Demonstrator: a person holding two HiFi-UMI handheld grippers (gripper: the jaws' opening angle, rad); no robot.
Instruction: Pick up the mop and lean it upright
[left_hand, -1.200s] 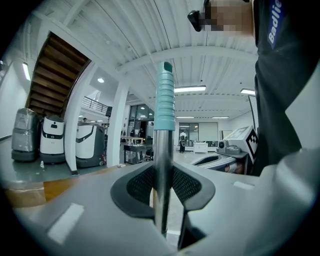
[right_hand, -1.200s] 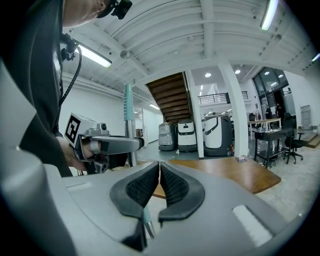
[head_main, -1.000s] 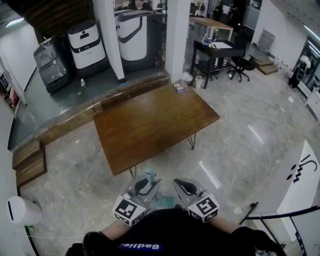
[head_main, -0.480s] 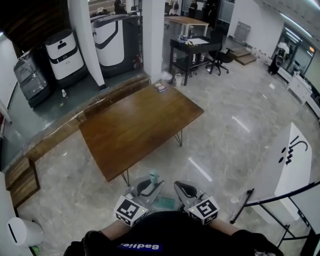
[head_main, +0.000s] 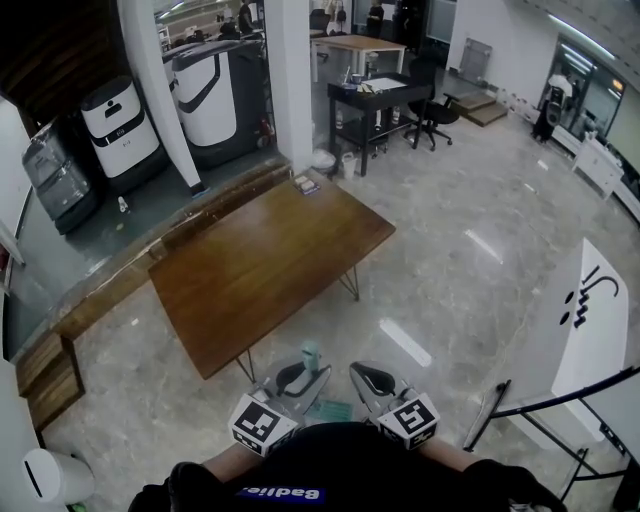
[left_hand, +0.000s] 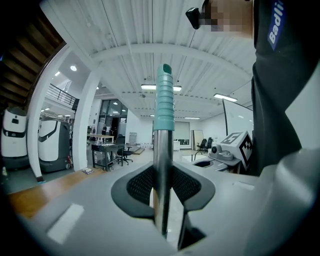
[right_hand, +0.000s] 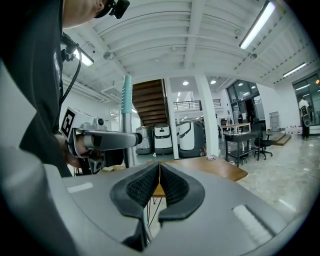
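The mop stands upright right in front of me; its metal handle (left_hand: 162, 160) with a ribbed teal grip (left_hand: 164, 100) on top runs between the pads of my left gripper (left_hand: 163, 175), which is shut on it. In the head view the teal grip (head_main: 311, 354) shows above the left gripper (head_main: 303, 376), and the teal mop head (head_main: 329, 410) lies on the floor below. My right gripper (head_main: 370, 379) hangs beside it, shut with nothing between its pads (right_hand: 150, 185). The right gripper view shows the mop handle (right_hand: 128, 115) and the left gripper (right_hand: 107, 140) to its left.
A brown wooden table (head_main: 270, 262) on thin metal legs stands just ahead. White pillars (head_main: 288, 80) and service machines (head_main: 120, 125) are behind it, and a black desk (head_main: 375, 100) with a chair is further back. A white panel (head_main: 590, 330) and a black rail (head_main: 560, 400) are at my right.
The view has swung to the right: the table and pillars have slid left in the head view. Both grippers keep their place near my body, the left one still shut on the mop.
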